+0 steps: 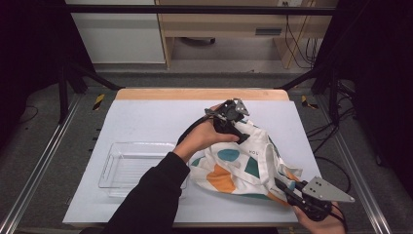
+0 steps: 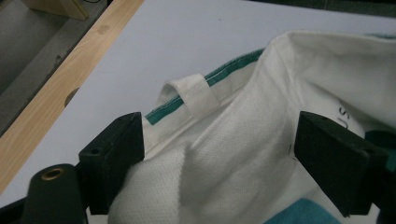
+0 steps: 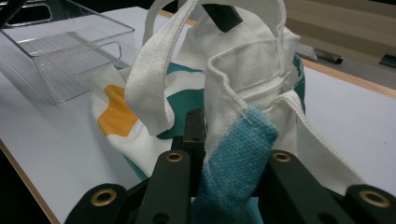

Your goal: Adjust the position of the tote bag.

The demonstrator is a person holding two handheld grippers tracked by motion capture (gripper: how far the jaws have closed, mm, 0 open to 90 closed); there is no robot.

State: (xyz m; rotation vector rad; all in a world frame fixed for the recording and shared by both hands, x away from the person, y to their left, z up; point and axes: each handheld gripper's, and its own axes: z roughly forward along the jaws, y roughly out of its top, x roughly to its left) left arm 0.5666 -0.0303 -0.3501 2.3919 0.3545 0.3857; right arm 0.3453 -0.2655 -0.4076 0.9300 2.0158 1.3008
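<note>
Lying between the wide left jaws — tote bag [image 2: 261, 140] — rim pinched by right jaws.

Bare table [image 1: 146, 114] lies open across the upper left of the high view; a clear tray [image 1: 127, 165] blocks lower left; the bag [image 1: 243, 165] crowds centre-right.

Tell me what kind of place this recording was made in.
Probably a lab or workshop set up for recording handling tasks. A white table stands inside a black metal frame, loose cables trail over the floor behind it, and a person works a tote bag with two handheld grippers.
</note>
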